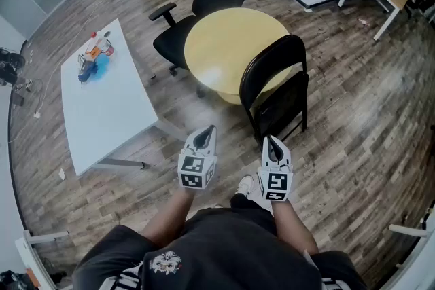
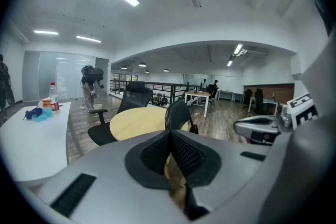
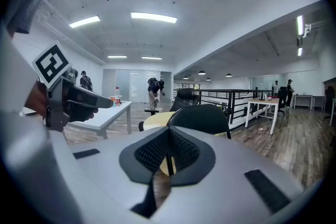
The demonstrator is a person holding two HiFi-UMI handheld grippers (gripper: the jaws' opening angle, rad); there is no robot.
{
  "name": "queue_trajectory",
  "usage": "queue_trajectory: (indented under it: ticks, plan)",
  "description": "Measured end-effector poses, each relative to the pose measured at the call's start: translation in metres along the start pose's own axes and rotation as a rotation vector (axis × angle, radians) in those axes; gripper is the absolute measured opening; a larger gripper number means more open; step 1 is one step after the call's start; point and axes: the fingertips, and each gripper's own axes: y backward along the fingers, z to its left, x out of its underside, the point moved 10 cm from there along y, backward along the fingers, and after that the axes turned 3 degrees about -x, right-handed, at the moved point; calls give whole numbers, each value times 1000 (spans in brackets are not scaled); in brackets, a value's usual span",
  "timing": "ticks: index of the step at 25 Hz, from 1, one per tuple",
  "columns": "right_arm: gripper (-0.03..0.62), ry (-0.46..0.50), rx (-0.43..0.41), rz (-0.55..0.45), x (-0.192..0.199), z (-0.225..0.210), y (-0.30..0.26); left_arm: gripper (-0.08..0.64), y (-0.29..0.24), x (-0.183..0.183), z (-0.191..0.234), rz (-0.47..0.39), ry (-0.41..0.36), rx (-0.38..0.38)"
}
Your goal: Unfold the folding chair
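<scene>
We are holding both grippers shut and empty; the left gripper [image 1: 203, 138] and the right gripper [image 1: 271, 146] are hovering side by side just short of the folding chair [image 1: 275, 88], neither touching it. The chair is standing upright and folded flat on the floor, close against the near edge of the round yellow desk [image 1: 224, 44]. We are judging the step in hand to be the approach, with the unfolding not yet begun. To do it well, we are planning to open the jaws first, steady the backrest's rim with one gripper, and catch the seat's front edge with the other. Drawing the chair clear of the desk beforehand is looking wise, since the seat needs room to swing down.
</scene>
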Motion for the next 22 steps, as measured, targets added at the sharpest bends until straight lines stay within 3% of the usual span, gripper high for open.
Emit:
queue_trajectory:
  ticks: [10,14,22]
  plan:
    - [15,-35,-32,40,1,-34,-56,5,-77,-21,-5,38,-50,29]
    - [15,-59,12,59,2,-46,-79,6,-112,-30,2,44,-117,48]
    - [15,-132,140,197,16,-66,-143,6,-203,-70,24,62,-112,199]
